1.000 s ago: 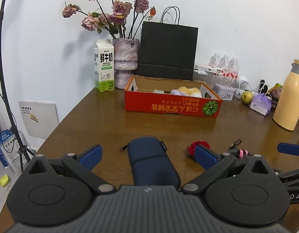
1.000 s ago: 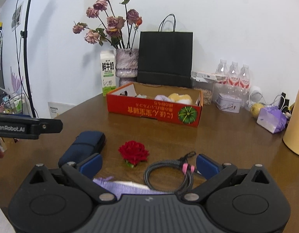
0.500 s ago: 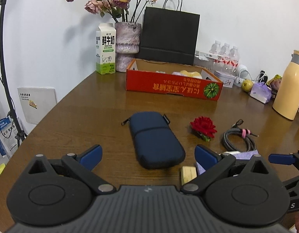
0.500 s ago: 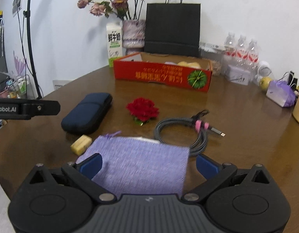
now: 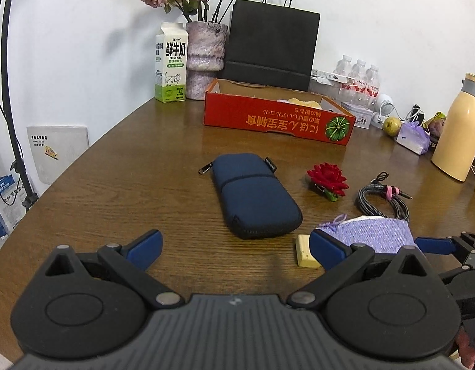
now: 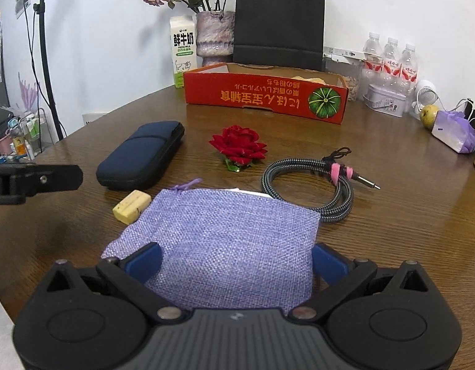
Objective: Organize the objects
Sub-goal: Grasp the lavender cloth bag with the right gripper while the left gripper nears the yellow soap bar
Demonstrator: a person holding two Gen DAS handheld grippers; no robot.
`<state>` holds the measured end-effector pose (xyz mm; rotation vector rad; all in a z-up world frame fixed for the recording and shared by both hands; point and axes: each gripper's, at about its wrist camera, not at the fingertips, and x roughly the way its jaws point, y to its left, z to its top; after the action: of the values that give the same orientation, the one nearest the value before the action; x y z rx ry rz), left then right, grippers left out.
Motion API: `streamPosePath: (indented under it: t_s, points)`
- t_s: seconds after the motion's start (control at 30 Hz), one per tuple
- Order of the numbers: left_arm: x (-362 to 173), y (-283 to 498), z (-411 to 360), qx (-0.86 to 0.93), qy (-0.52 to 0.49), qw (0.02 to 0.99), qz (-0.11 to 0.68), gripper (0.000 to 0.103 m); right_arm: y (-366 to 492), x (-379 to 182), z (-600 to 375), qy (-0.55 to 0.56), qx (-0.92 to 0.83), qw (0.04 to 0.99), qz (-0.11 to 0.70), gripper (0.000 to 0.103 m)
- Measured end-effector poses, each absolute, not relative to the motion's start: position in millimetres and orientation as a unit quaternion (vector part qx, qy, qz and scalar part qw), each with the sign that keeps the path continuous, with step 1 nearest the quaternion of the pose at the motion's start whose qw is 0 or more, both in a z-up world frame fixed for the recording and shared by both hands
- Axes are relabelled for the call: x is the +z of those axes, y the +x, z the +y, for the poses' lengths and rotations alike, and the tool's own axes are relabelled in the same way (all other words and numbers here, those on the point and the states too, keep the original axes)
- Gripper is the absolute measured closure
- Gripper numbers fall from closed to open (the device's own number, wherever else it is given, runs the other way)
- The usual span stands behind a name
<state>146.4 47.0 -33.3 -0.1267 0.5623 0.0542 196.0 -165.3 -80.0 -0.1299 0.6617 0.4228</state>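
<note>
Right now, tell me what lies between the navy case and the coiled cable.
The red rose lies on the table between the navy case and the coiled cable, apart from both; the right wrist view shows this best.

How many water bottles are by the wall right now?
3 water bottles: left, middle, right, side by side at the table's far right, behind the tin. More could be hidden behind them.

dark brown wood-grain desk (image 6: 407,215); navy case (image 6: 138,157); red rose (image 6: 239,145); lilac woven pouch (image 6: 225,240); black-and-grey braided cable (image 6: 302,169) with pink ties; pale yellow block (image 6: 131,206); red box (image 6: 265,97) with green melon print; blue fingers (image 6: 143,262).
</note>
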Motion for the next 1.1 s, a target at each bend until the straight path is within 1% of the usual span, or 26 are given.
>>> streamPosePath:
  t_s: [0.07,0.1,0.17,0.2,0.27,0.3,0.37,0.4,0.43,0.5,0.53,0.57,0.6,0.67,0.73,0.93,1.1]
  points:
    - [-34.7,144.5,47.4,0.027,-0.064,0.958,0.28,0.0,195.3,-80.3,-165.8,-0.062,0.207,0.922,0.32,0.0]
    - [-35.0,143.3,47.7,0.028,-0.064,0.957,0.28,0.0,194.2,-80.1,-166.1,-0.062,0.21,0.923,0.318,0.002]
    - [-35.5,140.5,48.0,0.029,-0.063,0.957,0.281,0.0,190.1,-80.0,-166.3,-0.064,0.216,0.924,0.308,0.011]
    - [-35.6,139.4,48.4,0.03,-0.063,0.957,0.282,0.0,187.3,-80.1,-166.0,-0.064,0.219,0.925,0.303,0.013]
    - [-35.4,137.0,49.3,0.033,-0.062,0.957,0.283,0.0,181.2,-80.6,-165.9,-0.063,0.225,0.928,0.291,0.024]
    - [-35.1,136.1,49.3,0.035,-0.061,0.957,0.283,0.0,178.2,-80.8,-165.5,-0.063,0.227,0.929,0.286,0.027]
    - [-35.1,133.8,49.5,0.038,-0.06,0.956,0.284,0.0,173.1,-80.9,-165.1,-0.062,0.232,0.93,0.278,0.038]
    - [-35.0,132.8,49.3,0.039,-0.059,0.956,0.284,0.0,171.4,-80.7,-165.0,-0.061,0.233,0.931,0.276,0.04]
    - [-34.5,131.9,49.1,0.041,-0.058,0.956,0.284,0.0,170.5,-80.3,-165.7,-0.059,0.235,0.931,0.274,0.045]
    - [-33.4,130.5,48.3,0.043,-0.057,0.956,0.284,0.0,167.8,-80.2,-166.9,-0.054,0.243,0.93,0.27,0.058]
    - [-32.7,130.0,47.4,0.044,-0.057,0.956,0.284,0.0,165.8,-79.9,-167.3,-0.051,0.25,0.929,0.268,0.072]
    - [-32.1,129.7,46.2,0.045,-0.056,0.956,0.284,0.0,164.2,-79.4,-167.8,-0.045,0.256,0.928,0.267,0.083]
    - [-31.3,129.3,44.7,0.046,-0.054,0.956,0.284,0.0,162.6,-78.7,-168.7,-0.04,0.262,0.927,0.265,0.083]
    - [-30.4,128.7,42.4,0.047,-0.05,0.956,0.284,0.0,160.0,-76.5,-171.6,-0.032,0.269,0.927,0.26,0.09]
    - [-29.9,128.3,39.6,0.046,-0.048,0.957,0.284,0.0,159.1,-73.7,-177.8,-0.017,0.276,0.926,0.255,0.093]
    - [-32.0,133.8,24.9,0.041,-0.039,0.955,0.29,0.0,157.4,-65.3,-197.2,0.022,0.286,0.929,0.234,0.093]
    - [-38.6,142.2,9.8,0.033,-0.031,0.952,0.302,0.0,164.3,-64.9,-214.0,0.048,0.29,0.926,0.238,0.093]
